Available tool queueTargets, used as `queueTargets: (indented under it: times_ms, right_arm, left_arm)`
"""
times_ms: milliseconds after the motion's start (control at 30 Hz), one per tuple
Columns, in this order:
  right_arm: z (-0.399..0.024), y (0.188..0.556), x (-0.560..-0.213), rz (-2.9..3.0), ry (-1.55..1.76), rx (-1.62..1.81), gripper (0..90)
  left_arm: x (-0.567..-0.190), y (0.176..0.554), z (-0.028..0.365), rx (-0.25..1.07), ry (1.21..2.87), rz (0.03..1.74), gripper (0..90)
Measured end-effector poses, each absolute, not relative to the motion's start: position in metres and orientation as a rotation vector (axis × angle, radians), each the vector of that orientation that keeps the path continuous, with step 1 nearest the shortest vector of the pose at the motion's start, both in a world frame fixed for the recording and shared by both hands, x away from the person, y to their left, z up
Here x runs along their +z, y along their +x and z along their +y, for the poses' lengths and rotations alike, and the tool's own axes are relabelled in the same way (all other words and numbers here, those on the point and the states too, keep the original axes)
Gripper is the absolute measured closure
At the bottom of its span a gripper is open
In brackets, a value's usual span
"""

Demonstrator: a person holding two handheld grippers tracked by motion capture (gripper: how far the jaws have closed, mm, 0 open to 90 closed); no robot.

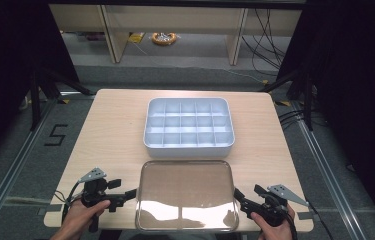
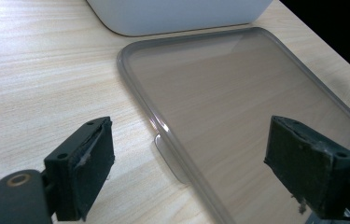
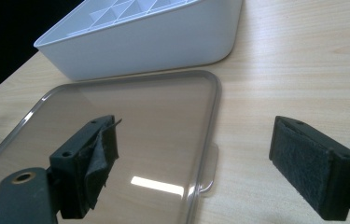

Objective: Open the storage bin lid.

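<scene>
A clear, grey-rimmed lid (image 1: 185, 192) lies flat on the wooden table (image 1: 110, 130) near its front edge. Just behind it stands a white box (image 1: 189, 122) split into several compartments, all looking bare. My left gripper (image 1: 130, 194) is at the lid's left rim, open. In the left gripper view its jaws (image 2: 189, 158) straddle the rim and a small tab (image 2: 168, 156) without touching. My right gripper (image 1: 239, 197) is at the lid's right rim, open. In the right gripper view it (image 3: 193, 158) stands astride the rim near another tab (image 3: 210, 172).
Bare wood runs along both sides of the box and lid. The table's front edge lies just under my hands. Beyond the far edge are grey floor, desk legs, cables and an orange object (image 1: 164, 38). Dark curtains flank both sides.
</scene>
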State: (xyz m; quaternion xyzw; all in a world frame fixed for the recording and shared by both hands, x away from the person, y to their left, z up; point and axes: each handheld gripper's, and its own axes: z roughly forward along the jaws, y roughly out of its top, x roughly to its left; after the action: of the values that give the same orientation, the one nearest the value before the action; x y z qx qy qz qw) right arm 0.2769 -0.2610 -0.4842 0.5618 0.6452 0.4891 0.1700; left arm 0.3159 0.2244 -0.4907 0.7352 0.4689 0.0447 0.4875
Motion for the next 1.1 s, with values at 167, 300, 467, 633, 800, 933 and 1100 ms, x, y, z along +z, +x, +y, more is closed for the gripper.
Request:
queueTargets:
  times_ms: [167,300,467,633,800,933,1100]
  right_arm:
    - [-0.256,0.271,-0.484,1.819,1.655,1.402,16.5]
    - [-0.257,0.269,-0.484,1.844,1.617,1.391,16.6]
    - [-0.254,0.262,-0.484,1.864,1.633,1.396,16.6]
    - [-0.256,0.257,-0.484,1.870,1.586,1.379,16.5]
    - [-0.253,0.252,-0.484,1.852,1.638,1.411,16.5]
    - [-0.254,0.250,-0.486,1.856,1.590,1.421,16.5]
    - [-0.254,0.248,-0.486,1.845,1.568,1.421,16.6]
  left_arm:
    - [-0.490,0.312,0.226,0.116,1.790,1.133,14.7]
    - [-0.490,0.308,0.226,0.112,1.788,1.132,14.7]
    - [-0.489,0.303,0.226,0.120,1.796,1.125,14.7]
    - [-0.488,0.298,0.226,0.124,1.796,1.114,14.7]
    - [-0.487,0.294,0.228,0.124,1.799,1.109,14.7]
    - [-0.488,0.291,0.229,0.114,1.775,1.128,14.7]
    - [-0.488,0.288,0.231,0.124,1.773,1.125,14.7]
